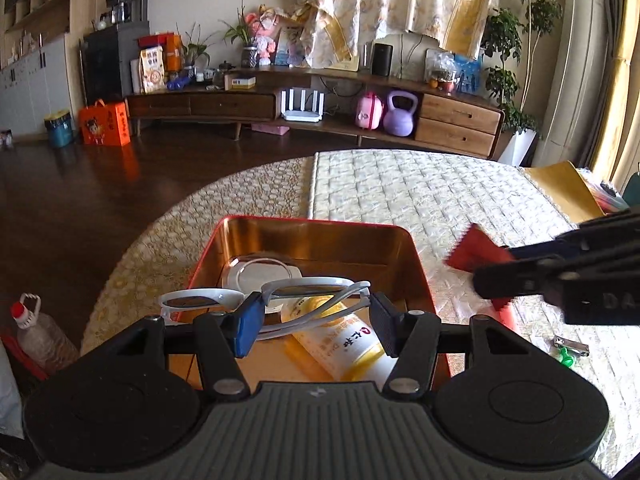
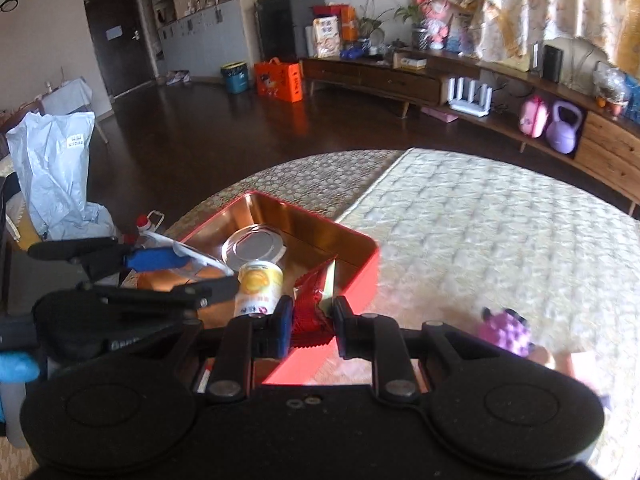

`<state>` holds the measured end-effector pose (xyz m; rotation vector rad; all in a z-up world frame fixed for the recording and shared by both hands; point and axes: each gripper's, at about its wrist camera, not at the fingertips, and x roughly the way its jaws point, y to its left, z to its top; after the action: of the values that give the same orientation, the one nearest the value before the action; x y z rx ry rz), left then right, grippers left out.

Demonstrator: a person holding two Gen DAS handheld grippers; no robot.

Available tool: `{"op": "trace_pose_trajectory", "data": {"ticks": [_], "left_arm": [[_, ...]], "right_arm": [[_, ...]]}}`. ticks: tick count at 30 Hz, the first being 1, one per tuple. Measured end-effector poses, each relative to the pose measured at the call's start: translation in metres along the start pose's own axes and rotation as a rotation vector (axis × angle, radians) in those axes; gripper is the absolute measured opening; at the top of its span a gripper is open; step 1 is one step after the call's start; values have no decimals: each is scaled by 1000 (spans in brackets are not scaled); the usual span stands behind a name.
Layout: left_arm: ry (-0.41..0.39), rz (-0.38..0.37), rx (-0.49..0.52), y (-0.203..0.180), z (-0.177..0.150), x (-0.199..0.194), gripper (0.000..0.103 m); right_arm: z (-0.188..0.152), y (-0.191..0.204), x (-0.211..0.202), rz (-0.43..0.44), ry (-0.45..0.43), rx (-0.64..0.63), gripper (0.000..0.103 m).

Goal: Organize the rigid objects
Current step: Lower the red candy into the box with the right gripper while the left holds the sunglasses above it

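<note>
A red tin [image 1: 312, 224] with a golden inside stands on the quilted table. A yellow bottle [image 1: 344, 344] lies in it beside a round silvery lid [image 1: 260, 272]. My left gripper [image 1: 316, 320] hangs over the tin's near side, shut on white sunglasses [image 1: 304, 290] with folded arms. To the right, my right gripper [image 1: 494, 266] holds a red packet [image 1: 476, 248]. In the right wrist view, my right gripper [image 2: 312, 316] is shut on the red packet [image 2: 308, 292] above the near corner of the tin [image 2: 360, 276]. My left gripper [image 2: 200, 272] with the sunglasses [image 2: 196, 258] is at the left.
A purple toy [image 2: 506, 332] lies on the table right of the tin. A nail clipper [image 1: 572, 347] and a small green thing lie near the front right. A yellow envelope [image 1: 564, 188] sits at the far right edge. A plastic bottle [image 1: 40, 332] stands on the floor at left.
</note>
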<state>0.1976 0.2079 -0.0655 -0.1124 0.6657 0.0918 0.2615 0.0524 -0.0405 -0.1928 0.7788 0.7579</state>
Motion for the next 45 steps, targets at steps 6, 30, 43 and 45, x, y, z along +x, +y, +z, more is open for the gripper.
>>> {"op": "trace_pose_trajectory", "data": {"ticks": [6, 30, 43, 45], "left_arm": [[9, 19, 16, 6, -5, 13, 57], [-24, 64, 53, -12, -36, 9, 58], [25, 41, -61, 1, -31, -1, 72], [18, 33, -58, -1, -30, -5, 72]], "right_arm": [[7, 5, 37, 10, 55, -6, 21], [4, 9, 74, 32, 138, -13, 26], [0, 10, 40, 73, 85, 11, 36], [-1, 10, 31, 82, 71, 19, 36]]}}
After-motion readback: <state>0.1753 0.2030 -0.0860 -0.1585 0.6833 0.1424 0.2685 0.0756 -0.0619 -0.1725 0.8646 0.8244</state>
